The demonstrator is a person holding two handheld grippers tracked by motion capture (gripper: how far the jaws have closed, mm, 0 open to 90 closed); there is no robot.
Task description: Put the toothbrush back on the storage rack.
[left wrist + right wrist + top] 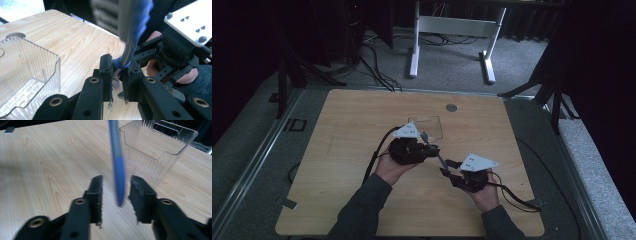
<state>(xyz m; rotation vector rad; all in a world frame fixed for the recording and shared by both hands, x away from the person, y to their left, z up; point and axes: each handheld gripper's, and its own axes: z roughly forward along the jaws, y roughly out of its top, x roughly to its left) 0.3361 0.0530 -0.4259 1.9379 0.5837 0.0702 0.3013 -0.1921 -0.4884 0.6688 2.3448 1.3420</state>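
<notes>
Left gripper (117, 75) pinches pen (130, 32) by one end, above tabletop (362, 130) — right gripper (116, 188) wide, straddling its free end. Risk: thin grip, pen could pivot or slip beside bin (155, 152).

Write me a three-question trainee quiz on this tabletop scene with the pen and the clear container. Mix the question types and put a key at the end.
1. True or false: the left gripper is shut on the blue and grey pen.
2. Multiple choice: in the right gripper view, the right gripper has its jaws A) clamped on the pen, B) apart with the pen's blue end between them, C) inside the clear container.
3. Fill in: in the high view, the clear container lies ____ the two grippers, toward the far edge of the wooden table.

Key: 1 true; 2 B; 3 beyond.
</notes>
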